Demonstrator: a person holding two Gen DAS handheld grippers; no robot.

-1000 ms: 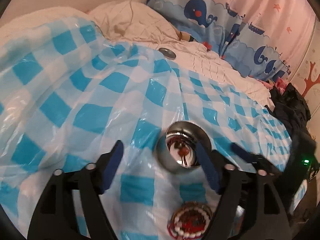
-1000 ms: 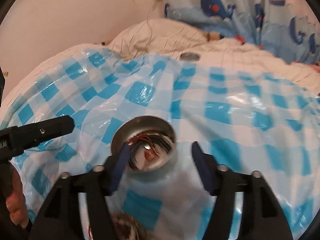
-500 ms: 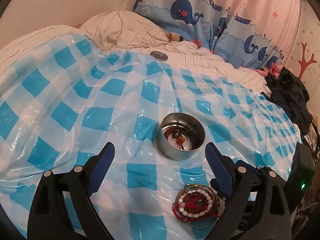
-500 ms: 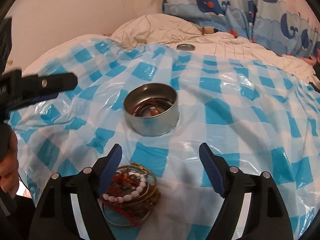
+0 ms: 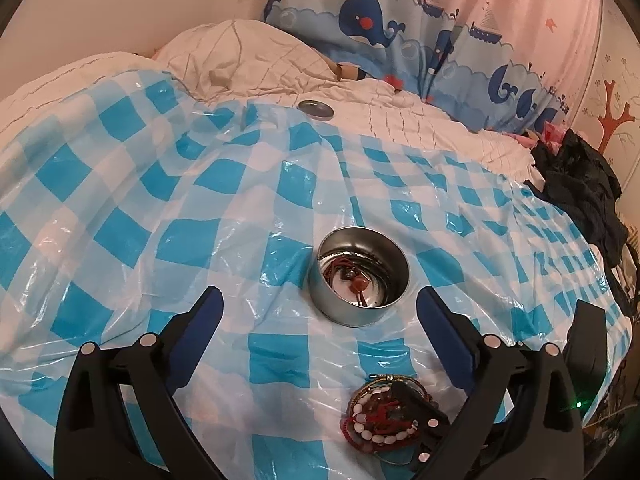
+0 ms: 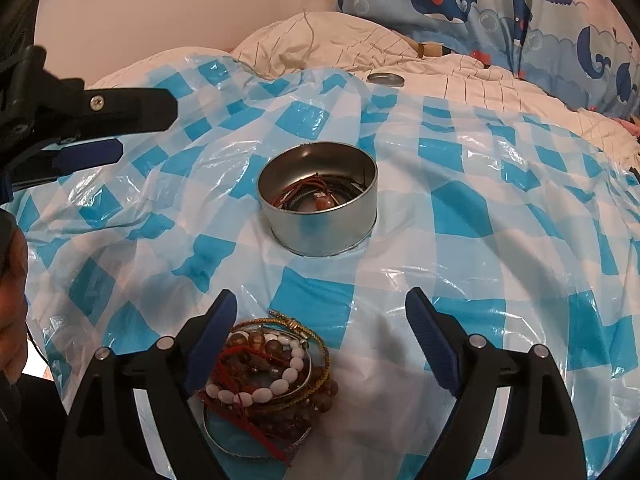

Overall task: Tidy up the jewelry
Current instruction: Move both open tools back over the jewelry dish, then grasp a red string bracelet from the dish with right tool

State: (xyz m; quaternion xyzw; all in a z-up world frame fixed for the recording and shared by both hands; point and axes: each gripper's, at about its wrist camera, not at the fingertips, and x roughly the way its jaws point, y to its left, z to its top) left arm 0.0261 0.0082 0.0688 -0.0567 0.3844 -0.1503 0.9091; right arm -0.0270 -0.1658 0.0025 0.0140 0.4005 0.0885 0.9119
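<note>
Right wrist view gives the clearest layout, with the round metal tin (image 6: 318,208) as the landmark. Under it lies the checked plastic sheet (image 6: 460,216), blue and white, glossy and wrinkled over soft bedding — it looks slick and springy, so anything pressed down on it will likely sink or skid. The tin sits open-topped on the sheet, with a few cords and a reddish bead already inside. It looks light and rigid with a thin wall; a hold across its rim would probably suit it, but a hard nudge could slide it. Far behind the tin, on the white quilt, lies a small flat metal lid (image 6: 386,78).

Nearer the camera than the tin, well apart from it, is the heap of bracelets (image 6: 268,372): white and brown beads, red cord and thin gold wire bangles, all tangled. The heap should be light, loose and floppy. Strands will likely trail or snag, and the beads look smooth and apt to roll, so a single beaded loop at the top seems the best place to pinch.

The right gripper (image 6: 320,328) is empty and its jaws are opening; its left finger just touches the heap's edge. The left gripper (image 5: 318,320) — also empty, jaws opening wide — hangs on the near side of the tin, which lies beyond its fingertips.
</note>
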